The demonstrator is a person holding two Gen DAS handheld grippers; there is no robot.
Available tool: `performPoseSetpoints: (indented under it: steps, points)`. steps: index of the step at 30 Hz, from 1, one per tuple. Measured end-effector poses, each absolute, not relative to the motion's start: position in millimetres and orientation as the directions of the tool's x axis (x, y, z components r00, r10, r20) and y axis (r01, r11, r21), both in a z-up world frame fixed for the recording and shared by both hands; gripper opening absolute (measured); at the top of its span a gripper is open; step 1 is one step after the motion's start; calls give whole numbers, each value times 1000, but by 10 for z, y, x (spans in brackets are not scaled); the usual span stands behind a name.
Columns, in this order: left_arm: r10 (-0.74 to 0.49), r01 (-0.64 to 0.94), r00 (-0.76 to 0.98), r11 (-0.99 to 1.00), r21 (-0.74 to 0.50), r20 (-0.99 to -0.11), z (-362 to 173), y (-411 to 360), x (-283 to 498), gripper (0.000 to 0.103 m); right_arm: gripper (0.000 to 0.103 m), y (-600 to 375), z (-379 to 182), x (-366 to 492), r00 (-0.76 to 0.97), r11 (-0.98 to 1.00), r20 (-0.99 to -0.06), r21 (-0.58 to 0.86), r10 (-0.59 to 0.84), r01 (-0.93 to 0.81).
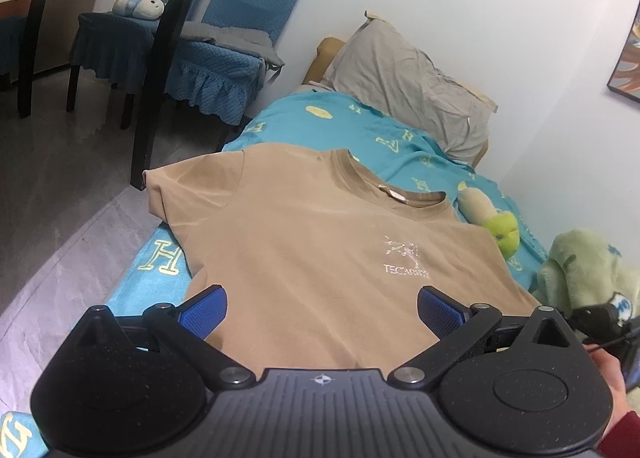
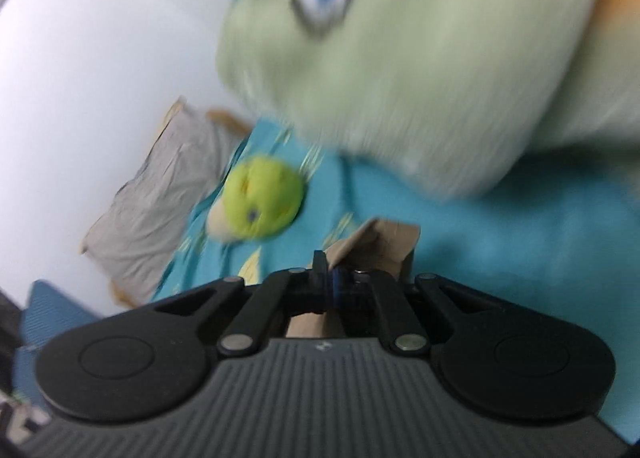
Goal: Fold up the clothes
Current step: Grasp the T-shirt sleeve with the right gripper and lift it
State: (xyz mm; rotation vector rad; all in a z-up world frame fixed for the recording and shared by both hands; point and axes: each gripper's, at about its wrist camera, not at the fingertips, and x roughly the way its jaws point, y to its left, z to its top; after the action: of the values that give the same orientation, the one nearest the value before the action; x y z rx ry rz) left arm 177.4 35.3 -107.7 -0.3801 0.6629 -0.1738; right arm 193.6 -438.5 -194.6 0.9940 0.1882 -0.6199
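Right claw (image 2: 334,278) pinches the tan shirt (image 1: 320,258), left claw (image 1: 322,310) gaping above it: keep that fabric taut.

Matt tan cloth T-shirt (image 1: 320,258); fuzzy green blanket (image 2: 420,57).

Tan t-shirt (image 1: 304,242), pale chest logo, on a teal bed sheet (image 1: 384,137) with a yellow letter print. Grey pillow (image 1: 416,85) beyond the shirt collar. Lime-green plush (image 1: 505,232) and pale green fleece (image 1: 580,270) beside the shirt. Blue pads on black fingers (image 1: 206,312). Blue chair covers (image 1: 224,73).
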Motion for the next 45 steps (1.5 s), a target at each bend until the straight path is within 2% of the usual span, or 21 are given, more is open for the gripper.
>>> performPoseSetpoints:
  steps: [4,7,9,10,11,13,20,23,27,29,30,31,32,34,38,41,45]
  points:
    - [-271,48,785,923,-382,-557,-1028,345,1703,102,8,-4386,-2058,1743,801,348,-463,731,-381,588]
    - [-267,50,788,926,-374,-555,-1008,349,1664,102,11,-4452,-2251,1678,831,249,-464,804,-306,541]
    - [-267,48,787,926,-375,-557,-999,356,1654,102,26,-4498,-2367,1674,853,182,-460,843,-246,507]
    - [-267,48,787,925,-376,-556,-995,361,1649,102,55,-4504,-2389,1723,859,166,-464,849,-216,501]
    - [-268,49,787,925,-377,-555,-992,360,1649,102,65,-4505,-2390,1762,866,172,-457,854,-203,491]
    - [-268,51,787,926,-375,-556,-997,363,1653,102,76,-4502,-2364,1815,878,223,-432,853,-206,472]
    - [-290,33,762,911,-412,-580,-1112,419,1739,102,75,-4694,-2493,1993,889,303,-401,838,-223,454]
    - [-300,41,760,907,-418,-576,-1159,425,1778,102,78,-4804,-2512,2204,907,337,-380,842,-183,421]
    - [-297,60,762,917,-393,-575,-1221,385,1845,102,78,-4879,-2528,2487,937,386,-333,855,-102,346]
    - [-301,60,757,916,-397,-580,-1264,379,1887,102,74,-4885,-2513,2604,941,402,-328,852,-87,334]
    - [-301,57,753,916,-397,-586,-1288,378,1909,102,68,-4888,-2504,2660,942,410,-327,850,-80,330]
    - [-301,54,748,916,-397,-591,-1312,376,1931,102,55,-4891,-2489,2712,938,420,-338,841,-82,340]
    - [-298,52,746,917,-395,-595,-1330,380,1943,102,35,-4893,-2470,2750,932,431,-350,830,-92,354]
    - [-294,48,743,920,-390,-602,-1367,387,1967,101,15,-4895,-2426,2798,925,445,-363,814,-112,373]
    - [-283,40,743,923,-382,-606,-1373,387,1983,100,11,-4805,-2141,2824,902,556,-385,715,-193,424]
    - [-276,45,751,928,-371,-600,-1342,389,1956,100,10,-4659,-1774,2799,869,677,-380,550,-318,488]
    - [-277,52,761,927,-371,-586,-1279,404,1905,100,10,-4607,-1375,2678,812,727,-352,372,-465,578]
